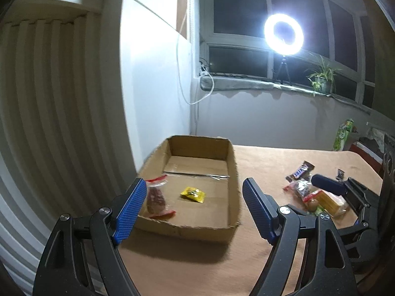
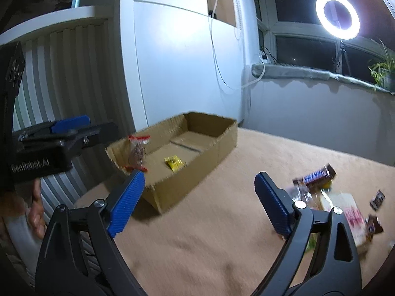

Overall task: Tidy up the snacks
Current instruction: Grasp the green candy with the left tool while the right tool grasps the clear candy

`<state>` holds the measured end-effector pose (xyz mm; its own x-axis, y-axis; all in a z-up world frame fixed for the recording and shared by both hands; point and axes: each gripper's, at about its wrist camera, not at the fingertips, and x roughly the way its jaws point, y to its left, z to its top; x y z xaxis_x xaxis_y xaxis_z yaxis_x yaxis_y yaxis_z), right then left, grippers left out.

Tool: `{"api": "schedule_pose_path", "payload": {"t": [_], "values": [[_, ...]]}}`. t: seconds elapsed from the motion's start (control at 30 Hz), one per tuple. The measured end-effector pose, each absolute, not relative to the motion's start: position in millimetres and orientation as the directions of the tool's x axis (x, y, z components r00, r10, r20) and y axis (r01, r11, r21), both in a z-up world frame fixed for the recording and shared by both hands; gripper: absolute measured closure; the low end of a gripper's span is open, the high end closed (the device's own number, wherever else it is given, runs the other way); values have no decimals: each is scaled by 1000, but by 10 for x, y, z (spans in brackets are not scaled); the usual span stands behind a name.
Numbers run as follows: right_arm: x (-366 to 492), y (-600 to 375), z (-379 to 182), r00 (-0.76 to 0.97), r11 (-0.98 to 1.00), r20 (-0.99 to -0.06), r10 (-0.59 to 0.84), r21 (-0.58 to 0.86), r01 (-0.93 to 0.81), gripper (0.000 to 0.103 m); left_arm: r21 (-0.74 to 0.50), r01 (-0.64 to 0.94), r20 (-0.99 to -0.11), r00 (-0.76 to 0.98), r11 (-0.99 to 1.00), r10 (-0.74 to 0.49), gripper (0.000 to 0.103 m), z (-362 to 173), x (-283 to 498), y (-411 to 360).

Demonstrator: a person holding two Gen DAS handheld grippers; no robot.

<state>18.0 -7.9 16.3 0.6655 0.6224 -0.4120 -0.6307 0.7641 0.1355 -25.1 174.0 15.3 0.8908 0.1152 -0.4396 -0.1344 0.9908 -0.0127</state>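
Both the left gripper [image 1: 192, 204] and the right gripper [image 2: 200, 197] were held wide apart and empty; a yellow packet [image 1: 193, 194] lay in the cardboard box [image 1: 233, 170].

We carry two alike tools: our left gripper [image 1: 192, 207] and right gripper [image 2: 199, 198] each have glossy black linkage arms with triangular cut-outs, round silver pivot screws [image 1: 286, 210] at the joints, and blue finger pads [image 2: 126, 203] ribbed with fine ridges. Seen from the right wrist, the left gripper's black body bears pale lettering [image 2: 30, 165] reading GenRobot.AI and small screws. A hand [image 2: 37, 212] shows beneath it.
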Motion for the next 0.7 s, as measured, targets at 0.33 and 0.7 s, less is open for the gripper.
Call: {"api": "schedule_pose_path", "payload": {"t": [0.33,0.7], "values": [[-17,-510,-276,673,805,-480,563,131,-579,10,-30,-44,-500,866,999,24,23,-48,-162,1355],[-63,-1328,-442,737,877,-495,460,126,-463,10,-81,77,-579,808,994,-110,23,-296,16,757]]}}
